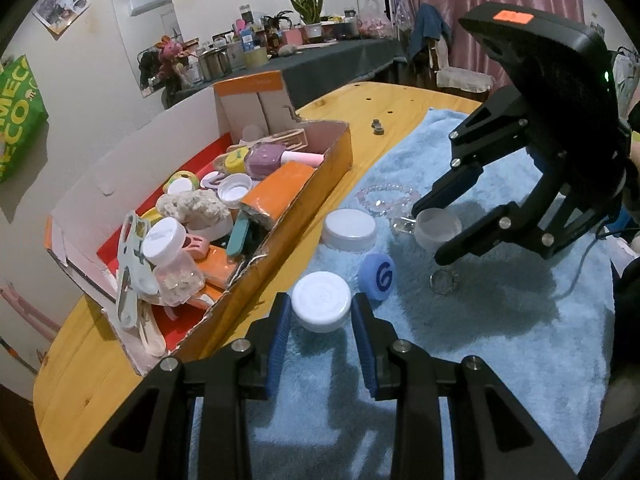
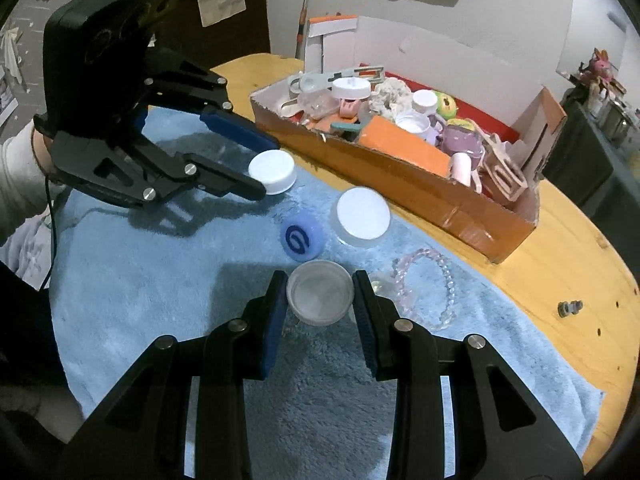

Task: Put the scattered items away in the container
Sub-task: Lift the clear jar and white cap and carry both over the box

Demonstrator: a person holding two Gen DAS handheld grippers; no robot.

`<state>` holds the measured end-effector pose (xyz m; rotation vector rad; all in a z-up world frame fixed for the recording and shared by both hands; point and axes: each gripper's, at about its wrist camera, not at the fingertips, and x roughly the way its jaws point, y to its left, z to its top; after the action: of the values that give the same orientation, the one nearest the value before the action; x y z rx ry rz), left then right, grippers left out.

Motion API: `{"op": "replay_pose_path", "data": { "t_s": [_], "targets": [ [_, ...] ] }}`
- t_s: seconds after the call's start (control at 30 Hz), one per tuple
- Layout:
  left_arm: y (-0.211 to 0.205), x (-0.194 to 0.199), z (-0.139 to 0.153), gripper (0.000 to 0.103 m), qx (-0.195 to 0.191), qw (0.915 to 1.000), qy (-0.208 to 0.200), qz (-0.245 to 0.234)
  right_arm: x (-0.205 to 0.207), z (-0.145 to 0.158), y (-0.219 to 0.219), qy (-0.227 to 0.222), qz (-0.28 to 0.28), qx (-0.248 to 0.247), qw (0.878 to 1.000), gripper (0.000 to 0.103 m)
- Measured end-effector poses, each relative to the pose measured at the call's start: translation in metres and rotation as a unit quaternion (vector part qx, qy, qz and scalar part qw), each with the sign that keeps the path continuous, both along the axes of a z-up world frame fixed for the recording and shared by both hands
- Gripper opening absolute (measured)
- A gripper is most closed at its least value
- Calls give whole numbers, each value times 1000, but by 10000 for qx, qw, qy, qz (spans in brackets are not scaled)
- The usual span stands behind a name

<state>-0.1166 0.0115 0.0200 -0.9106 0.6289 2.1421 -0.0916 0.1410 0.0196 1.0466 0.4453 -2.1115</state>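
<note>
1. The left gripper [image 1: 321, 312] is closed on a white cap [image 1: 321, 305]; its blue pads [image 1: 280, 332] press the cap's two sides just above the blue towel [image 1: 480, 360].
2. The right gripper [image 2: 320, 300] is clamped narrowly around a clear cup [image 2: 320, 297], held open side up; the left wrist view shows the same cup [image 1: 438, 227] between the black fingers.
3. The cardboard box [image 1: 304, 216] stands on the wooden table [image 1: 100, 368] along the towel's edge and is the landmark for the rest.
4. Inside the box lie an orange block [image 1: 276, 192], a small jar [image 1: 172, 260] with a white lid, a purple pot [image 1: 264, 160] and many other small pieces.
5. Near the box, on the towel, sits a white lid [image 1: 349, 229].
6. Farther from the box than that lid lies a blue cap [image 1: 376, 276] with a spiral mark.
7. A pink bead bracelet [image 2: 428, 284] lies on the towel, well apart from the box wall, just beside the cup.
8. A small ring [image 1: 444, 282] rests on the towel below the right gripper.
</note>
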Motion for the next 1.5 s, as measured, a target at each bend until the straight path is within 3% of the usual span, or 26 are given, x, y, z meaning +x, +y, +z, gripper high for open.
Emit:
{"op": "replay_pose_path", "data": {
  "t_s": [0.53,0.8,1.07,1.23,1.3,1.4,1.5],
  "targets": [
    [-8,-2,10,33,193,9996,20,207,-1,5,-2,4,-14,-56,10000,31],
    [3,-12,35,33,304,9962,110,810,-11,34,2,188,-252,-180,9993,31],
    [-2,-34,71,33,695,9821,101,1749,-28,69,1,321,-488,-265,9979,31],
    [-4,-52,89,33,864,9677,8,2367,-45,90,-4,424,-669,-275,9965,31],
    [-4,-60,92,33,923,9635,-90,2512,-55,96,-6,419,-793,-272,9956,31],
    [-1,-68,95,33,789,9561,125,2821,-70,101,-9,352,-941,-298,9945,31],
    [1,-81,94,33,895,9515,-70,2942,-84,102,-12,313,-1063,-274,9935,31]
  ]
}}
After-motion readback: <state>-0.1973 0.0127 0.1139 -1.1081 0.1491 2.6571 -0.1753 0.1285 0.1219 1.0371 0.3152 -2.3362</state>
